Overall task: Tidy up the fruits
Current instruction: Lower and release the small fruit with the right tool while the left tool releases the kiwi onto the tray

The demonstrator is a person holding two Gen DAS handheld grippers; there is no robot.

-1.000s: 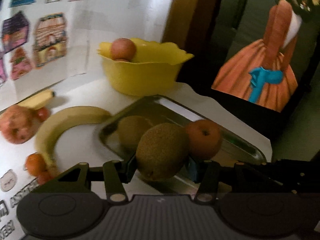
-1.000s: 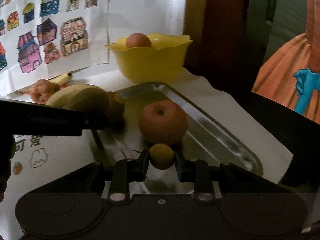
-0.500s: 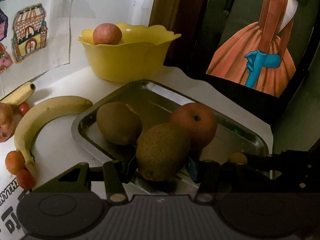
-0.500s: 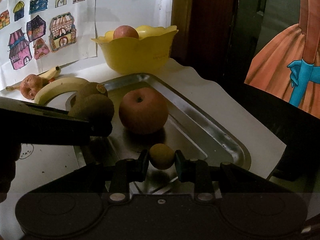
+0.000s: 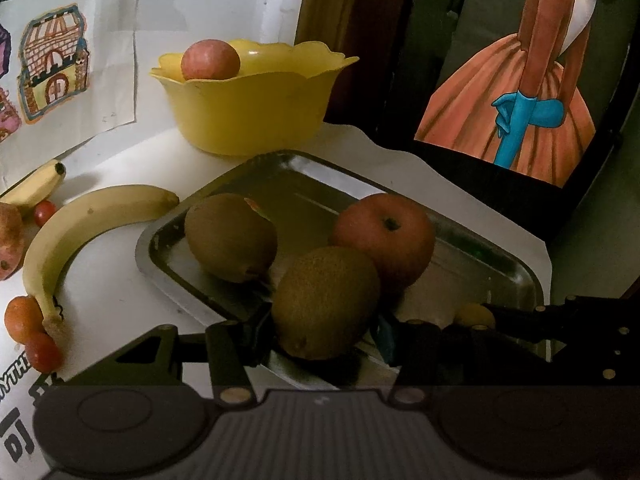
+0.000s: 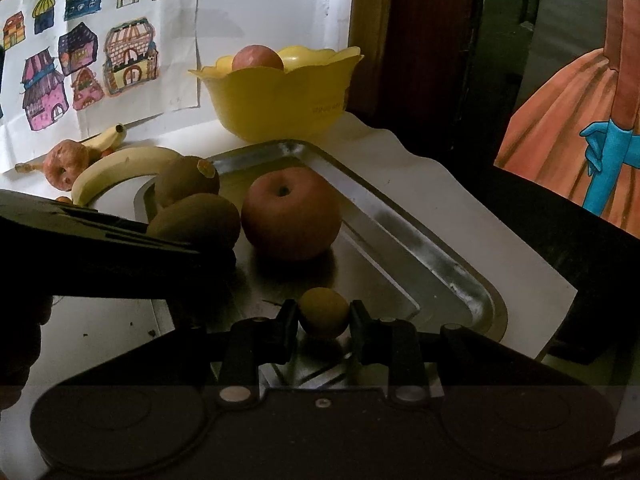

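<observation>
Left gripper [image 5: 324, 332] clamps kiwi [image 5: 326, 302], right gripper [image 6: 324, 318] pinches small yellow-brown fruit [image 6: 323, 312] — we lower both gently onto tray [image 6: 416, 240], clear of apple [image 6: 291, 213], then release.

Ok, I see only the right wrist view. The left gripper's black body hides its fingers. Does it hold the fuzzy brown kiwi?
Observer: Yes, the left gripper is shut on the fuzzy brown kiwi, one finger each side.
Operator: My right gripper holds the small round yellowish fruit. Any fruit hidden behind that body?
Observer: Two small orange-red round fruits lie on the white table by the long yellow banana's stem end.
</observation>
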